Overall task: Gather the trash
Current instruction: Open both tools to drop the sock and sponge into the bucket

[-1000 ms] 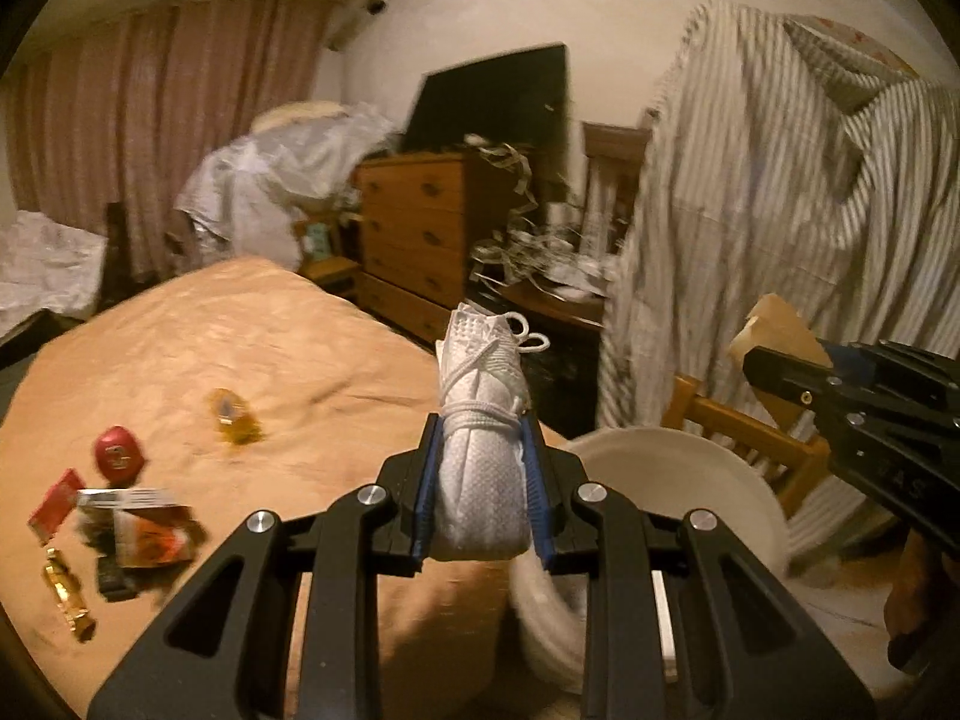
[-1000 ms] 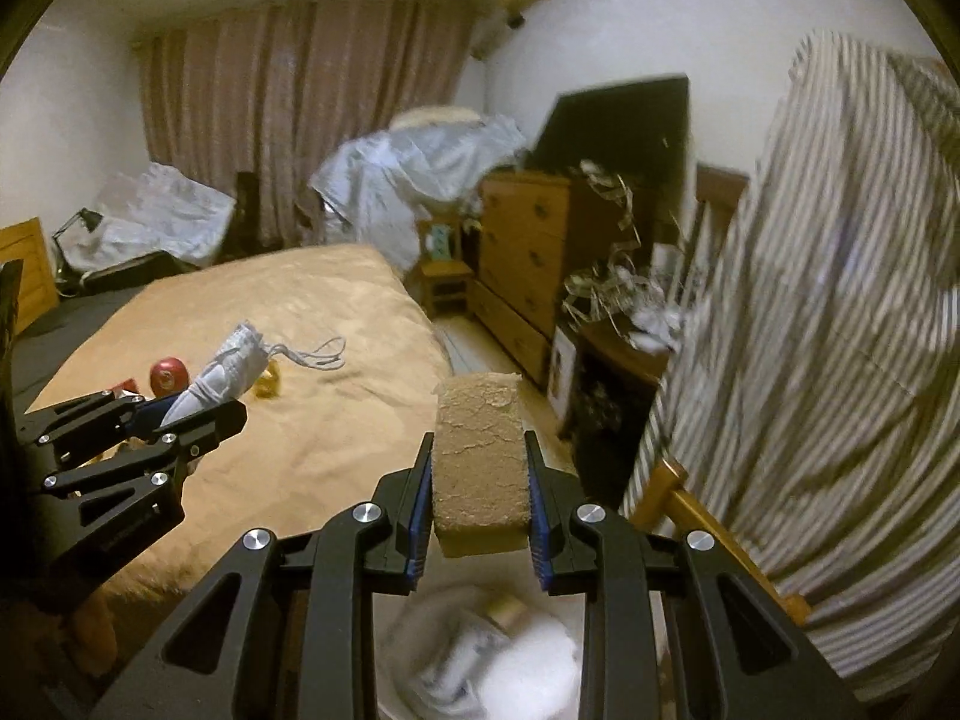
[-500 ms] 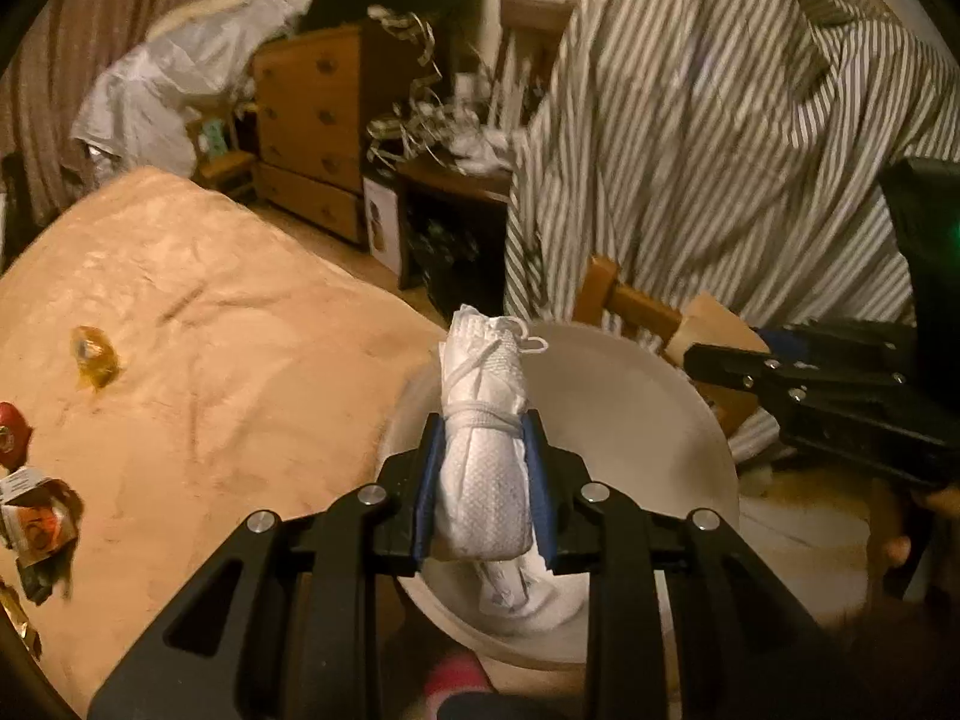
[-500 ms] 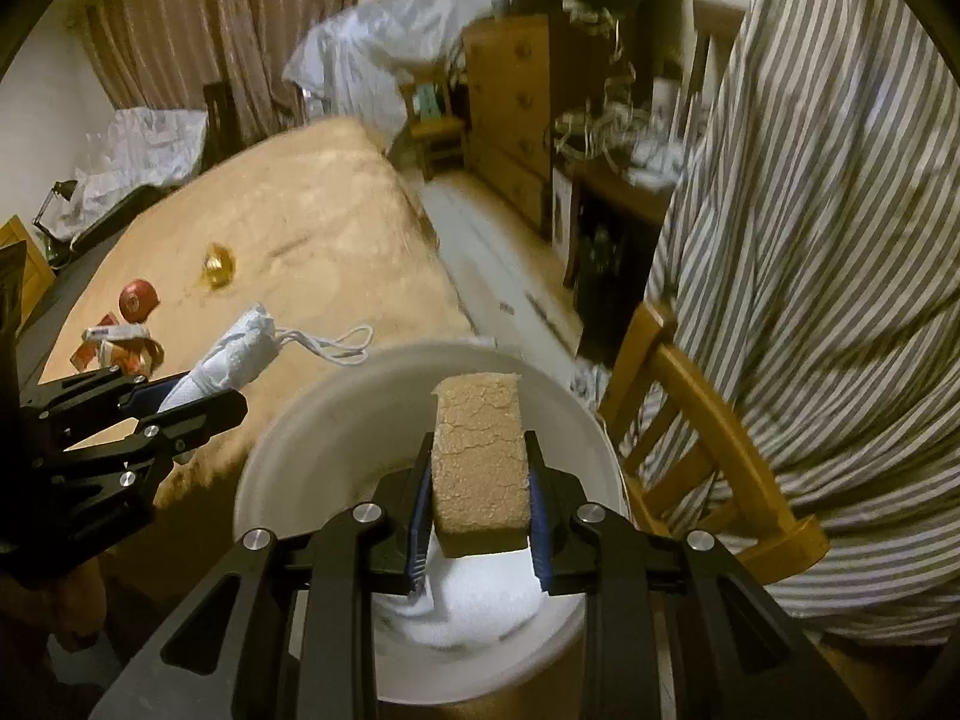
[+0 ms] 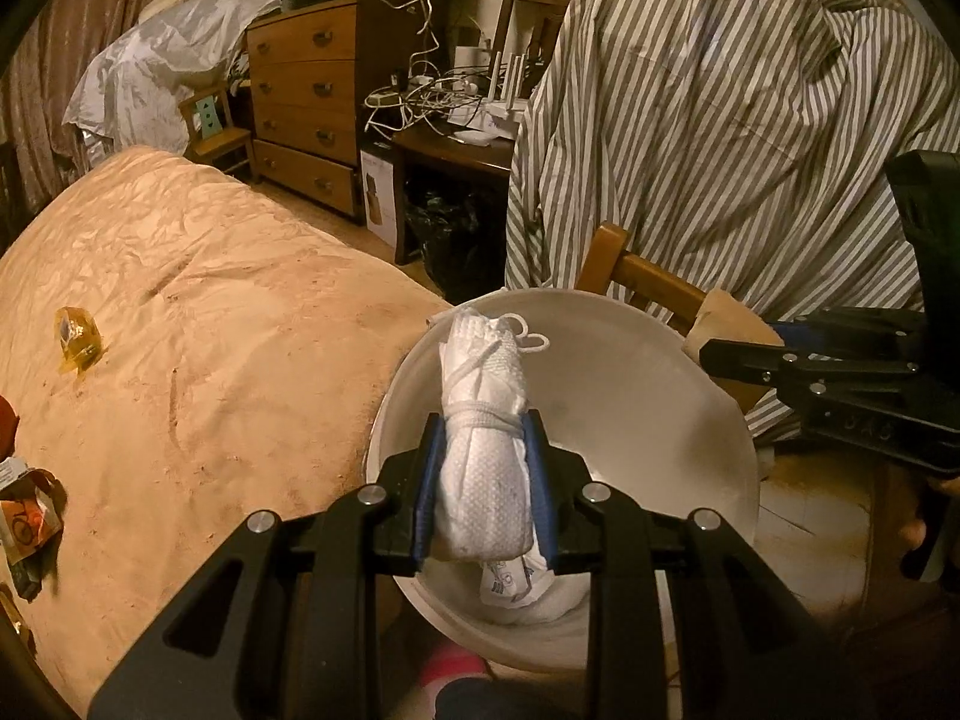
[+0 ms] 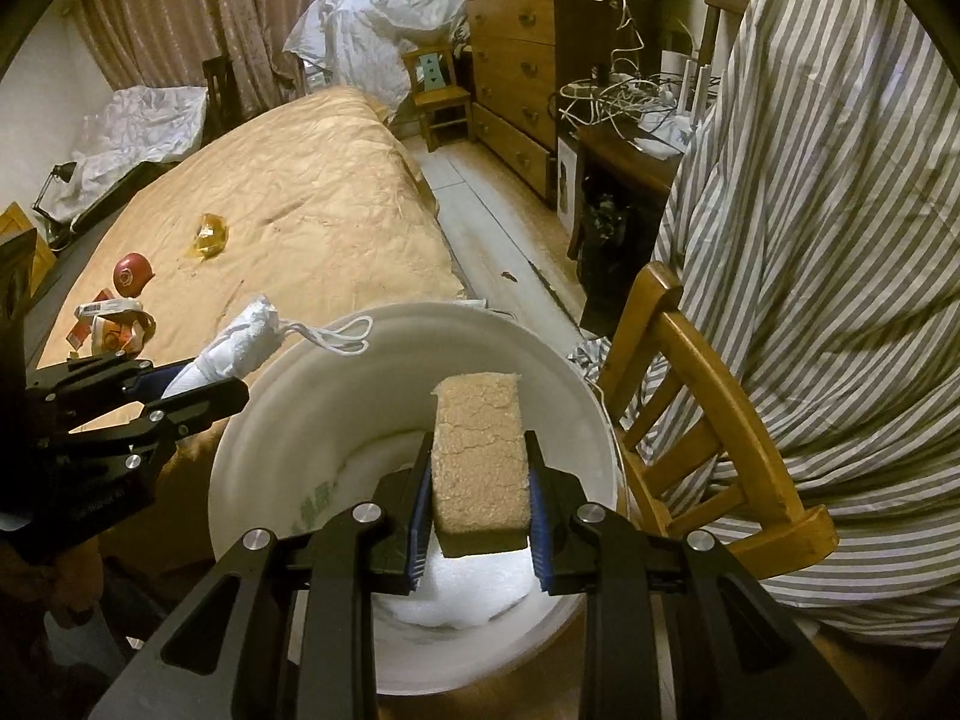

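A: Status?

B: Both loads sit over the white bucket (image 6: 414, 324), neither dropped yet. My left gripper (image 5: 485, 480) is clamped on a rolled white sock (image 5: 483, 414) tied with its string. My right gripper (image 6: 480, 498) is clamped on a tan sponge block (image 6: 480, 456). The bucket stands on the floor between the bed (image 6: 300, 192) and the wooden chair (image 6: 690, 396).

A: Anything in it?

B: Yes, white stuff at the bottom, plus something with a printed label. I can't tell how many pieces.

A: What's left?

B: On the bedspread: a yellow wrapper (image 6: 210, 234), a red round thing (image 6: 132, 270) and a small pile of packets (image 6: 111, 321). I'd call it roughly halfway. Releasing these two comes next.
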A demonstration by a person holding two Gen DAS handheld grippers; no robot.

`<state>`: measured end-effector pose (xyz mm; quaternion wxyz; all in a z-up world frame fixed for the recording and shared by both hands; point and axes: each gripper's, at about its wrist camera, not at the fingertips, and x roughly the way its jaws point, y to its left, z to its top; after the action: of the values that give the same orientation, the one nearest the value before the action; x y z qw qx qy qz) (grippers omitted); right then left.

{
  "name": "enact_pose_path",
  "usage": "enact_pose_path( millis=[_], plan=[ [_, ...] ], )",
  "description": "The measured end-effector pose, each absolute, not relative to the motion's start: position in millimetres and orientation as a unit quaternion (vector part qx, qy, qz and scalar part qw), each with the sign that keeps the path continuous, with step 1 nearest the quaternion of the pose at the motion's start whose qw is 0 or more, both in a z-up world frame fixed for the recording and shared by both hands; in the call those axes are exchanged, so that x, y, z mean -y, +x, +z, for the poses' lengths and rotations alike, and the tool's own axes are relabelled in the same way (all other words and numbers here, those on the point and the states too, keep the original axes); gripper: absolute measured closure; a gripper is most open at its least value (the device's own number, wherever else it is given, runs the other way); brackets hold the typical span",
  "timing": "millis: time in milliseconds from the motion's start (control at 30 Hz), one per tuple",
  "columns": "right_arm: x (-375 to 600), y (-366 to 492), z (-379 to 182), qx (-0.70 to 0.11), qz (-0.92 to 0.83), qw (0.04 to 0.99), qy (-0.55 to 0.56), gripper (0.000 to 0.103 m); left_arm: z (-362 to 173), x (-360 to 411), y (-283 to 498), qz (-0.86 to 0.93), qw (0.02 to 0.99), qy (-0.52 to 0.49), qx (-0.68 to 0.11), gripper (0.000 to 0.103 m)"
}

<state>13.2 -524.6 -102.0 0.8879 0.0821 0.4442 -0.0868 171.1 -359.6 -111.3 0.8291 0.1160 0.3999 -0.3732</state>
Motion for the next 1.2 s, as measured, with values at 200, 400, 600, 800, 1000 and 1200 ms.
enact_pose_path(
  millis=[200, 400, 600, 800, 1000, 1200],
  plan=[
    [524.0, 14.6, -99.9, -0.438, -0.085, 0.891, 0.082, 0.075, -110.3, 360.6, 170.8, -0.371, 0.830, 0.118, -0.398, 0.077],
    [525.4, 13.7, -96.2, -0.428, -0.085, 0.896, 0.089, 0.052, -110.1, 361.2, 170.2, -0.368, 0.834, 0.119, -0.394, 0.049],
    [526.3, 10.2, -94.7, -0.423, -0.087, 0.897, 0.094, 0.052, -109.3, 359.2, 170.4, -0.366, 0.835, 0.121, -0.392, 0.045],
    [526.0, 9.8, -95.0, -0.422, -0.086, 0.897, 0.094, 0.052, -108.7, 357.8, 168.8, -0.367, 0.835, 0.119, -0.392, 0.045],
    [512.8, 5.4, -89.3, -0.404, -0.078, 0.908, 0.083, 0.049, -107.3, 347.0, 167.9, -0.362, 0.839, 0.115, -0.390, 0.045],
    [463.5, 3.5, -72.1, -0.355, -0.036, 0.932, 0.069, 0.035, -109.8, 298.7, 171.4, -0.337, 0.850, 0.101, -0.391, 0.045]
  ],
)
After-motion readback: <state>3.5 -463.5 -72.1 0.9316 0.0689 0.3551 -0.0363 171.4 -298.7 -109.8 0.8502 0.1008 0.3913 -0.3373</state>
